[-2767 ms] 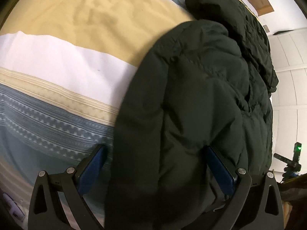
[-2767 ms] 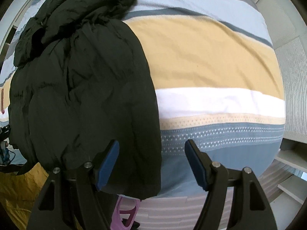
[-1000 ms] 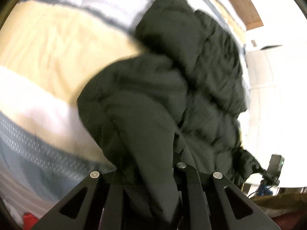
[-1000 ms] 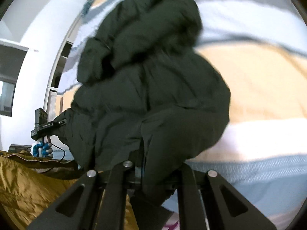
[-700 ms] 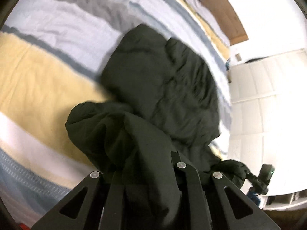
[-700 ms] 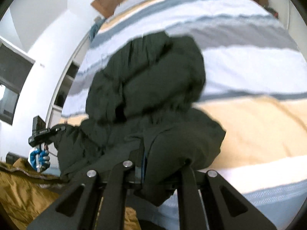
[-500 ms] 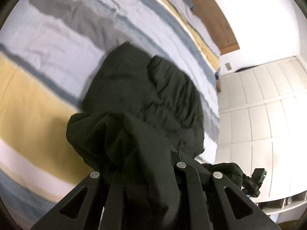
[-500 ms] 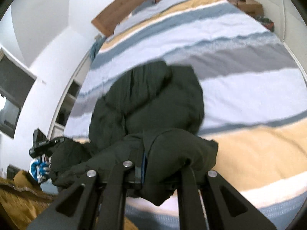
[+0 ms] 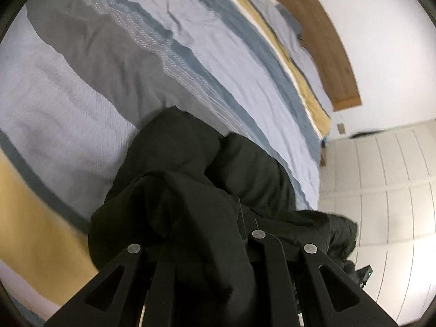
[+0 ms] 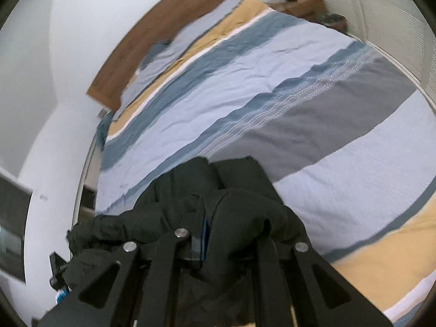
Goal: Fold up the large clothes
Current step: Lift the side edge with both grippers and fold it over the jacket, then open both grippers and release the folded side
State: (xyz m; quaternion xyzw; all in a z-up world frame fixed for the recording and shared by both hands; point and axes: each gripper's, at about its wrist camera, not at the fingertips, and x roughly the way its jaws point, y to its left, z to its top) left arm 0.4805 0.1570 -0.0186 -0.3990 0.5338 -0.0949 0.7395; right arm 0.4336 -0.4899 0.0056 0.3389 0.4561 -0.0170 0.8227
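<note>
1. The left gripper [image 9: 207,248] is pinched tight on the black puffer jacket [image 9: 190,190], which fills the lower centre of frame.
2. The right gripper [image 10: 215,234] is clamped on its own bunch of jacket [image 10: 223,199], lower centre.
3. The striped bedspread [image 10: 272,87] spreads above.
4. The fold looks half made; laying down and smoothing remain.

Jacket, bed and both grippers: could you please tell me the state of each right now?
Jacket: bunched, doubled over, near edge lifted.
Left gripper: jaws shut on jacket.
Right gripper: jaws shut on jacket.
Bed cover: spread flat, slightly wrinkled.
</note>
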